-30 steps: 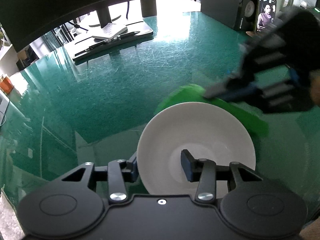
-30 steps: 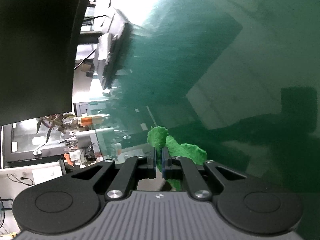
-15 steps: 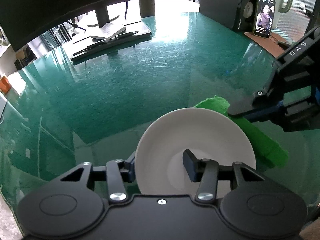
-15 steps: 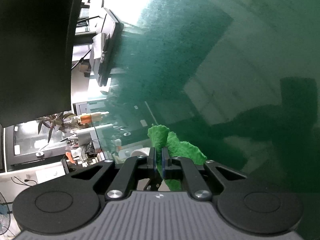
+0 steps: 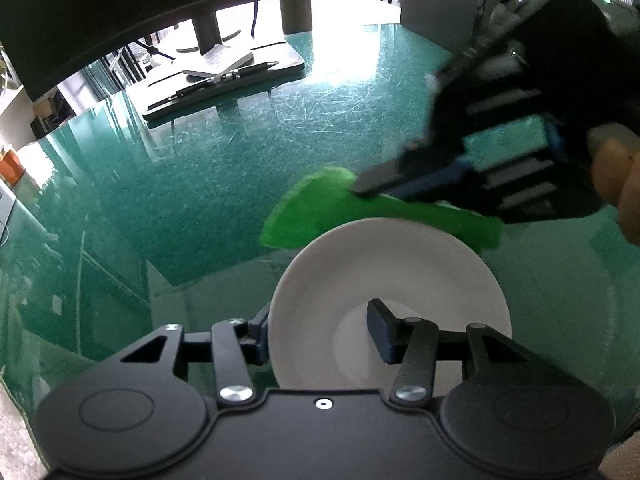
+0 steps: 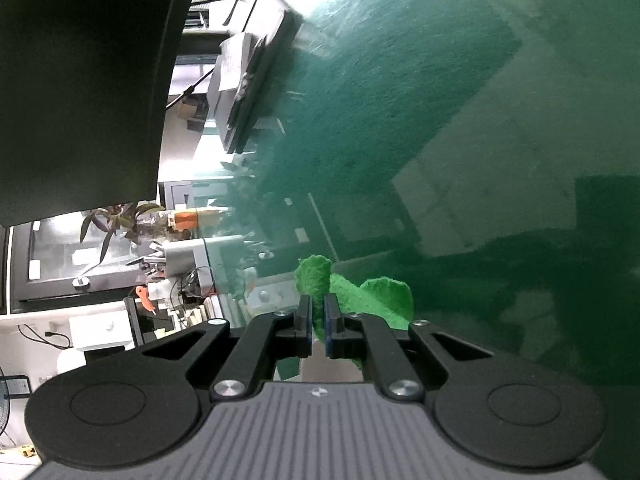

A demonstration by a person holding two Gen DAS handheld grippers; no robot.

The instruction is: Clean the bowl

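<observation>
Left tongs [image 5: 320, 330] straddle the empty white bowl's [image 5: 384, 256] rim, right tongs [image 6: 318, 326] pinching a green cloth [image 6: 360, 296].

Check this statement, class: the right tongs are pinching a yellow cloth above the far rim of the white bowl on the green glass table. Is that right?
Wrong in one respect: the cloth is green, not yellow. The right wrist view shows it clamped in the right tongs; the left wrist view shows it above the white bowl's far rim on the green glass table.
</observation>
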